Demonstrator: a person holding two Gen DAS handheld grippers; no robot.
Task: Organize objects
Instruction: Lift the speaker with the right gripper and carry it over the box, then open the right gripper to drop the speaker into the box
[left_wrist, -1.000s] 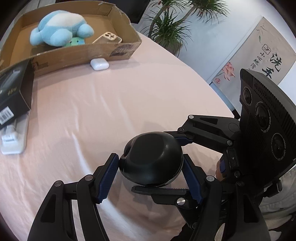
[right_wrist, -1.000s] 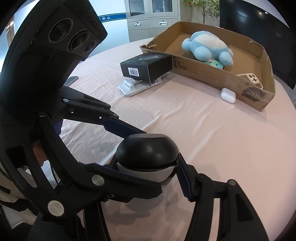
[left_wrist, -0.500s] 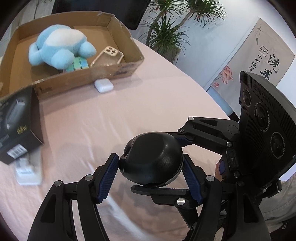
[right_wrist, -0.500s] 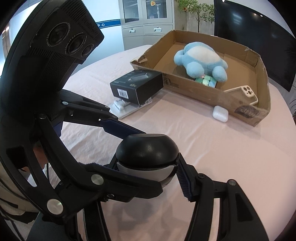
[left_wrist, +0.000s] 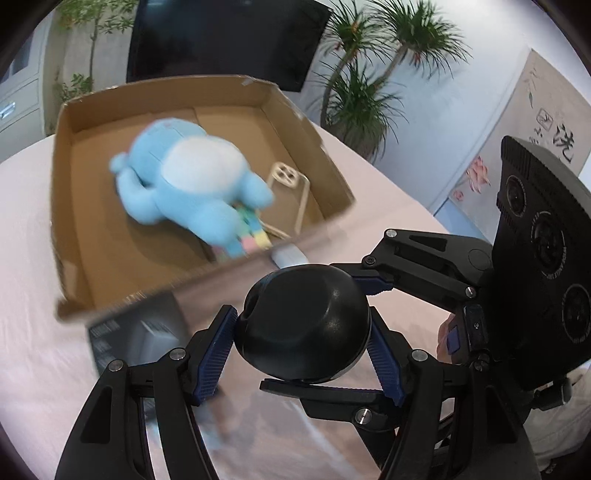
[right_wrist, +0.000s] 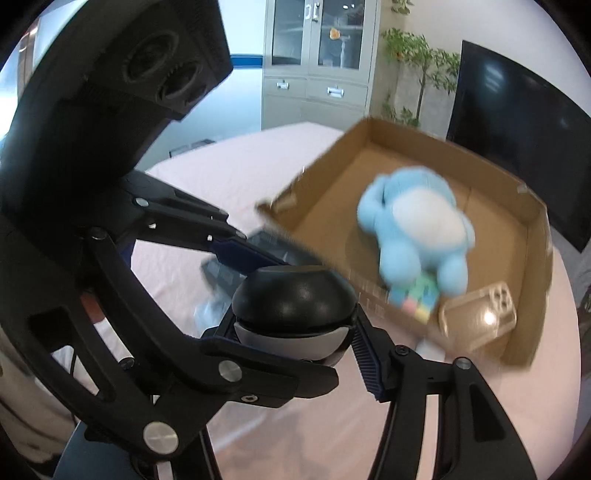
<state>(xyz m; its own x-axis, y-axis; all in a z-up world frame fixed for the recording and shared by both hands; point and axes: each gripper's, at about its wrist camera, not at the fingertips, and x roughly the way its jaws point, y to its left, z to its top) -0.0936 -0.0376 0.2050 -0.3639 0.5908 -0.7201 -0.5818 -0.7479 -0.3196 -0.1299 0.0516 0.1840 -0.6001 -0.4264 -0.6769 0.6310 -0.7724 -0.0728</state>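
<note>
A round black object with a grey underside (left_wrist: 303, 325) (right_wrist: 295, 302) hangs above the pink tablecloth, just short of the cardboard box's near wall. My left gripper (left_wrist: 301, 317) is shut on its sides with blue pads. My right gripper (right_wrist: 291, 328) is shut on the same object from the other direction, and its fingers (left_wrist: 373, 286) cross in from the right in the left wrist view. The open cardboard box (left_wrist: 295, 114) (right_wrist: 406, 133) holds a blue plush toy (left_wrist: 192, 184) (right_wrist: 417, 229), a pastel colour cube (left_wrist: 255, 236) (right_wrist: 417, 299) and a clear phone case (left_wrist: 291, 177) (right_wrist: 480, 314).
A black carton (left_wrist: 140, 332) (right_wrist: 225, 273) lies on the cloth against the box's near wall. A white earbud case (left_wrist: 290, 256) sits by that wall too. Potted plants (left_wrist: 362, 96), a dark screen (right_wrist: 517, 133) and a grey cabinet (right_wrist: 317, 62) stand behind the table.
Both grippers have risen and moved toward the cardboard box with the black object still held. The box now fills more of both views, and the scene is blurred by motion.
</note>
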